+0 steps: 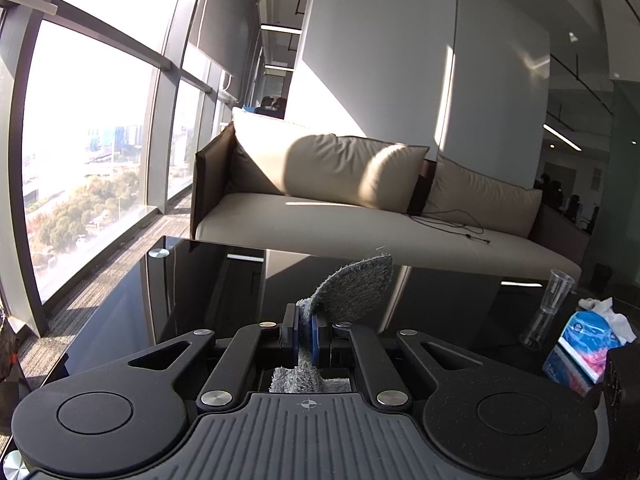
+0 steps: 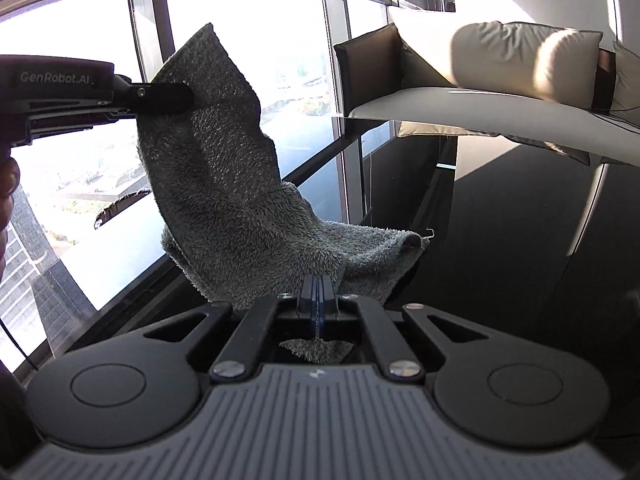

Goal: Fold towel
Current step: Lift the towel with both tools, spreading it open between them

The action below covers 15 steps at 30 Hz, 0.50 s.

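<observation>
You hold grey towel [image 2: 224,184] lifted above black glass table [image 2: 500,220]. Left gripper [image 1: 306,330] clamped on corner at 10 o'clock, right gripper [image 2: 317,300] clamped on near edge. Step: fold setup. Next, probably spread, bring corners together.

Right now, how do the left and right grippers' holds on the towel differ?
The left gripper pinches the towel near an upper corner, held high; the right gripper pinches a lower edge close to the black glass table. Cloth hangs from the left gripper but bunches by the right gripper. Both are shut on the towel.
</observation>
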Available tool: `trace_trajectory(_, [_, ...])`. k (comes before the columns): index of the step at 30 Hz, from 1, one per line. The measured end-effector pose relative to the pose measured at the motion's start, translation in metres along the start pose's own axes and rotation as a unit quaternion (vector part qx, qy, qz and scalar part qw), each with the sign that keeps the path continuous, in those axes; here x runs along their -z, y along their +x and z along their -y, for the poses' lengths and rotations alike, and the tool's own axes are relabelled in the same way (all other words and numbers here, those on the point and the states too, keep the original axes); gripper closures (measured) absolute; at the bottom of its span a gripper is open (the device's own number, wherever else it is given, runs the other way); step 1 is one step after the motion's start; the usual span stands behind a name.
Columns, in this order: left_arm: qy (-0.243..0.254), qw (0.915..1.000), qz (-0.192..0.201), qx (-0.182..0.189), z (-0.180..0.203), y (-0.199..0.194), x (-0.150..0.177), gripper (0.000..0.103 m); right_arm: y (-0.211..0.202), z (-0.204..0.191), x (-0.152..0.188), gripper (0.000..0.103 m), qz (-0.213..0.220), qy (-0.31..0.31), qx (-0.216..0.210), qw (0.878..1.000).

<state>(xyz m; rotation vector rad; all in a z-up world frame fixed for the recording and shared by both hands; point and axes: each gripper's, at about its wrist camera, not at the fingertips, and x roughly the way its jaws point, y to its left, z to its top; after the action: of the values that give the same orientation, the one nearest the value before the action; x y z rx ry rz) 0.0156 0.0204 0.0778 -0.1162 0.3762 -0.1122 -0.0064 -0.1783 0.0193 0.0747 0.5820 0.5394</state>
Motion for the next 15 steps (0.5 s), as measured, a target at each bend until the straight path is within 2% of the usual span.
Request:
trace_trajectory(3, [-0.001,1.0000,-0.001,0.001,0.000,0.001,0.000,0.098,0.004,0.003,-0.002,0.102,-0.026,0.024,-0.019,0.999])
trace_trajectory(4, [0.000,1.0000,-0.001,0.001,0.000,0.001,0.000,0.098,0.007,0.001,-0.001,0.100,-0.038,0.021,-0.013,0.999])
trace_trajectory(6, [0.001,1.0000,-0.003,0.003,0.001,0.001,0.001,0.098,0.012,-0.008,0.003,0.087,-0.046,-0.001,0.014,0.999])
trace_trajectory(7, [0.001,1.0000,-0.003,0.003,0.002,0.001,0.001,0.098,0.014,-0.011,0.005,0.078,-0.043,-0.009,0.017,0.999])
trace_trajectory(9, [0.001,1.0000,-0.004,0.004,0.001,0.002,0.002,0.098,0.015,-0.014,0.006,0.075,-0.035,-0.011,0.008,0.999])
trace_trajectory(11, [0.000,1.0000,-0.006,0.004,0.000,0.002,0.002,0.098,0.017,-0.015,0.006,0.067,-0.031,-0.013,0.011,0.999])
trace_trajectory(15, [-0.001,1.0000,-0.009,0.005,-0.001,0.004,0.003,0.098,0.021,-0.013,0.006,0.062,-0.025,-0.016,0.025,0.999])
